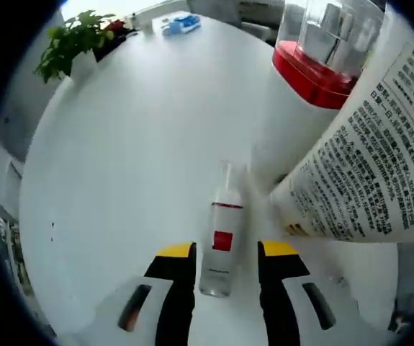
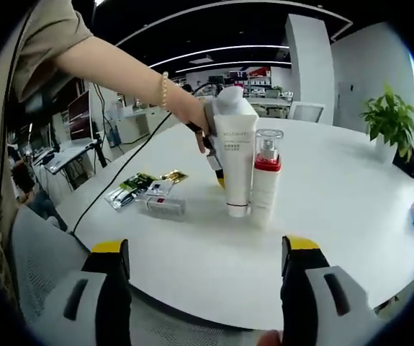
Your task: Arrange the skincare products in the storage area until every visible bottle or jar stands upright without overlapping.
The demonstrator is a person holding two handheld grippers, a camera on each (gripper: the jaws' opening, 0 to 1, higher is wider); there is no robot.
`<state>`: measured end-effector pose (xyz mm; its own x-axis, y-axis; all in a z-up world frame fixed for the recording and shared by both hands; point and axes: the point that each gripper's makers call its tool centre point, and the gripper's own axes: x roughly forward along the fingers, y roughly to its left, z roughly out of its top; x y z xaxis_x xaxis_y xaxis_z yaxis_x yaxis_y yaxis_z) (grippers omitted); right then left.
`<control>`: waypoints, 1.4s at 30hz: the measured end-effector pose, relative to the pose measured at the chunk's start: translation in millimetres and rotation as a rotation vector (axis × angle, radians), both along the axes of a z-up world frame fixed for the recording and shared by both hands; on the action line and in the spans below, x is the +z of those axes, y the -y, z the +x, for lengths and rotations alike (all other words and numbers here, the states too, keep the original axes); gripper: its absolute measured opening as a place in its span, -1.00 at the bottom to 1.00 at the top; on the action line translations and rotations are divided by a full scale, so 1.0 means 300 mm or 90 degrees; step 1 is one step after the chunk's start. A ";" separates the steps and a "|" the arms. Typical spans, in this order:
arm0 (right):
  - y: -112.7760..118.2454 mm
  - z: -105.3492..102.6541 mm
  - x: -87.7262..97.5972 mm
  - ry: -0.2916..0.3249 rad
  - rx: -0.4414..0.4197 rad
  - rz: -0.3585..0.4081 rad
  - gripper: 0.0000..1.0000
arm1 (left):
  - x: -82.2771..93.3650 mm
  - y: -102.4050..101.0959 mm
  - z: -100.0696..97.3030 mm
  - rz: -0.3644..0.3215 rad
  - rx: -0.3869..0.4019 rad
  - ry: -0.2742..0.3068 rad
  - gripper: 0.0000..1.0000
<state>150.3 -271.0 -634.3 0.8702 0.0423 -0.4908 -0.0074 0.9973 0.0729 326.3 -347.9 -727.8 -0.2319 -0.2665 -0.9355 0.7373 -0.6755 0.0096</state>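
currently: two items standing touching, tube [image 2: 235, 155] and pump bottle [image 2: 266, 178]; one clear bottle [image 1: 220, 238] lying between released left gripper [image 1: 225, 258] jaws; right gripper [image 2: 205, 254] gaping; round white table [image 2: 336, 187], office behind.

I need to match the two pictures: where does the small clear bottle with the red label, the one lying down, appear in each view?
Left gripper view: the small clear bottle with the red label lies low at centre, between the jaws.
Right gripper view: it lies left of centre, beside the sachets.
Shared landmark: the upright red-collared pump bottle.
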 end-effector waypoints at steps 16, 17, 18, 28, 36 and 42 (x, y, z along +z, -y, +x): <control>-0.003 -0.001 -0.005 -0.005 0.004 0.001 0.72 | -0.052 -0.018 0.023 0.046 0.008 0.026 -0.66; -0.004 -0.001 -0.005 -0.005 0.004 0.002 0.72 | -0.051 -0.018 0.023 0.047 0.012 0.025 -0.66; -0.004 -0.001 -0.006 -0.006 0.005 0.001 0.72 | -0.051 -0.017 0.023 0.048 0.020 0.025 -0.67; -0.006 -0.002 -0.009 -0.010 0.007 0.000 0.71 | -0.019 0.007 0.064 0.033 0.050 0.031 -0.67; -0.009 -0.002 -0.013 -0.016 0.012 -0.003 0.70 | 0.030 -0.005 0.092 0.016 0.078 0.034 -0.68; -0.010 -0.003 -0.014 -0.017 0.013 -0.006 0.69 | 0.062 -0.019 0.105 0.008 0.099 0.037 -0.68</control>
